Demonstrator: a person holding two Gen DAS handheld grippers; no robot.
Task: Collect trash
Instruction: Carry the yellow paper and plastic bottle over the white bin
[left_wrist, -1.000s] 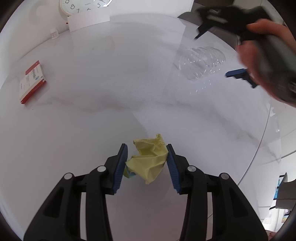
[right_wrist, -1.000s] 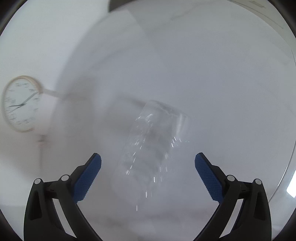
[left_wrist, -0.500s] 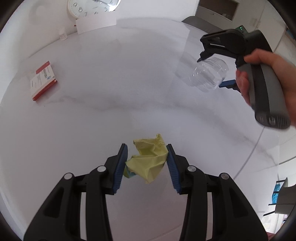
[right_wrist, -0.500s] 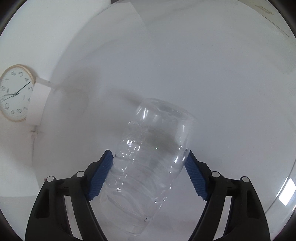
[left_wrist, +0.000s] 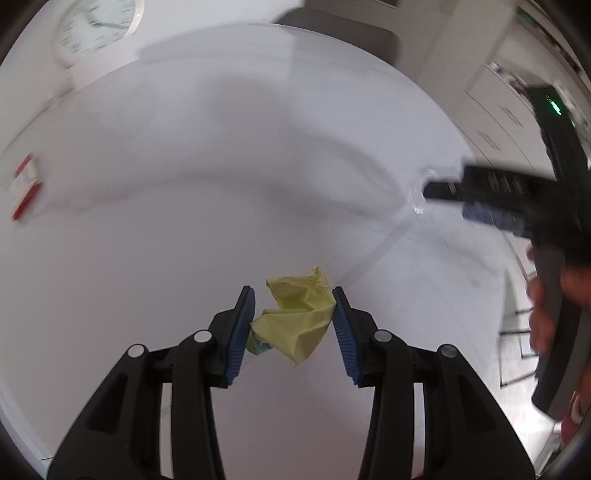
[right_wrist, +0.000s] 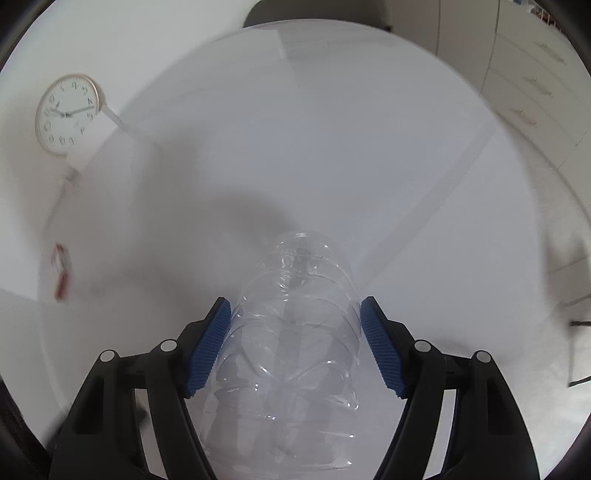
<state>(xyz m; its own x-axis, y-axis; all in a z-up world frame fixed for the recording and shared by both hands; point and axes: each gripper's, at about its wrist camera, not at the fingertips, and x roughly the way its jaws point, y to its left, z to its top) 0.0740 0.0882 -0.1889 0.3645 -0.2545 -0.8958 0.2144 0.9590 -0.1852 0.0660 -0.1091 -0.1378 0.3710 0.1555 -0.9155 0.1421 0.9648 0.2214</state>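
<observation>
My left gripper (left_wrist: 293, 325) is shut on a crumpled yellow wrapper (left_wrist: 295, 317) and holds it above the white marble table (left_wrist: 221, 166). My right gripper (right_wrist: 295, 339) is shut on a clear empty plastic bottle (right_wrist: 291, 350), its base pointing away, lifted off the table (right_wrist: 369, 147). In the left wrist view the right gripper (left_wrist: 491, 206) and the hand holding it show blurred at the right edge; the bottle there is only a faint glint.
A red and white packet (left_wrist: 24, 188) lies at the table's left side; it also shows blurred in the right wrist view (right_wrist: 61, 271). A round wall clock (right_wrist: 66, 114) hangs behind the table. A dark chair back (left_wrist: 347, 33) stands at the far side. Cabinets (right_wrist: 535, 74) are on the right.
My right gripper closed on the bottle, lifted it off the table and moved right and toward me. My left gripper kept its hold on the yellow wrapper and swung right.
</observation>
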